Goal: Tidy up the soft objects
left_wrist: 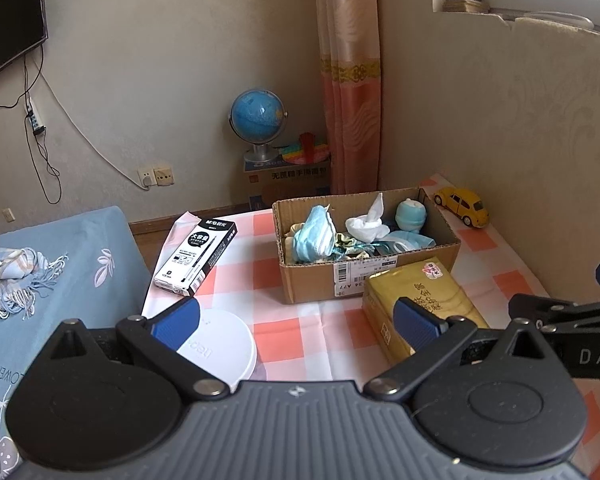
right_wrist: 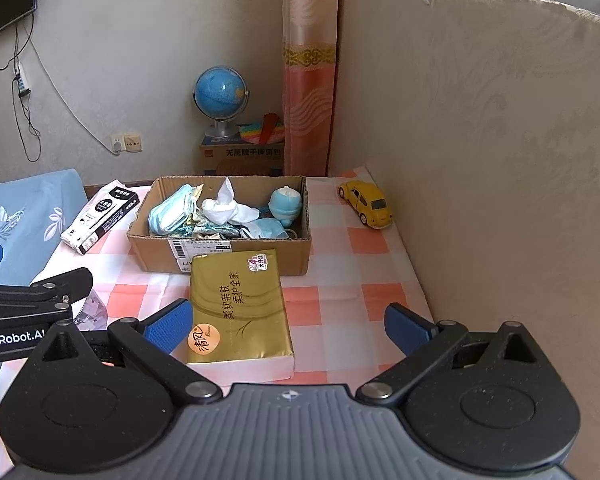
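Note:
A cardboard box on the checked tablecloth holds soft things: blue face masks, a white tissue wad and a light blue plush toy. A gold tissue pack lies in front of the box. My left gripper is open and empty above the table's near edge. My right gripper is open and empty, its fingers spread above the near end of the gold pack.
A black-and-white pen box lies left of the cardboard box. A white round lid sits at the near left. A yellow toy car stands by the padded wall. A scarf lies on the blue sofa.

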A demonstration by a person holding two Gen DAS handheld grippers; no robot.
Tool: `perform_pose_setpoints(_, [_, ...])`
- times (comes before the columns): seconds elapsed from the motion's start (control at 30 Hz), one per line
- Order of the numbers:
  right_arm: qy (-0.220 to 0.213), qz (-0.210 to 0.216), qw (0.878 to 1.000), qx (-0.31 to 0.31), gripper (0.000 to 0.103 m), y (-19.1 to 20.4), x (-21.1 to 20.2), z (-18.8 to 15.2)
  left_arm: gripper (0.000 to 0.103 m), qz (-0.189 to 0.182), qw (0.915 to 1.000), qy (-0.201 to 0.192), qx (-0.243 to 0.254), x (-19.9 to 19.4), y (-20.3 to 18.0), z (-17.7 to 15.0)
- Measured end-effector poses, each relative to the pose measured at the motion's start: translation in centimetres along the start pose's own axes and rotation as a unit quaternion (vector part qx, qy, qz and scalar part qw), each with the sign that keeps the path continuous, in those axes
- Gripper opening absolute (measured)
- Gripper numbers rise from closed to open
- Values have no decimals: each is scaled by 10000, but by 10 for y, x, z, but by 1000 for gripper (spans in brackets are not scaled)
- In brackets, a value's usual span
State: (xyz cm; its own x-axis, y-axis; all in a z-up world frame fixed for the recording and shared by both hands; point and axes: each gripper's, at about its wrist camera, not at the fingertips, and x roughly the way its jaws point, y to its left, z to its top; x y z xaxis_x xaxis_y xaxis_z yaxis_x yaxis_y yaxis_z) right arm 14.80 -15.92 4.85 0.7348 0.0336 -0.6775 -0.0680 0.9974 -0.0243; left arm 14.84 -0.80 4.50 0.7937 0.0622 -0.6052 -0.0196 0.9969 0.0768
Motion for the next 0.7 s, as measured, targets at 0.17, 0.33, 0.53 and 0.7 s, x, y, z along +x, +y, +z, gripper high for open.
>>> perform_pose_setpoints(0.17, [-5, -3, 10000, -2, 103, 0, 0, 0, 103, -5, 10000, 4, -3, -1, 0, 1])
perform_pose_setpoints(0.33, [-10, -2, 10000, -1, 103, 0, -1, 1, 103, -9, 10000, -2, -5, -1, 0, 1])
perform_pose_setpoints(0.53, [-10, 0, 10000, -6, 103, 0, -1, 0, 103, -9, 10000, -2, -9, -1, 0, 1])
perform_pose_setpoints(0.7, [-19, -5, 10000, -2, 103, 0, -3, 0, 103, -5, 10000, -9, -8, -2, 0, 1])
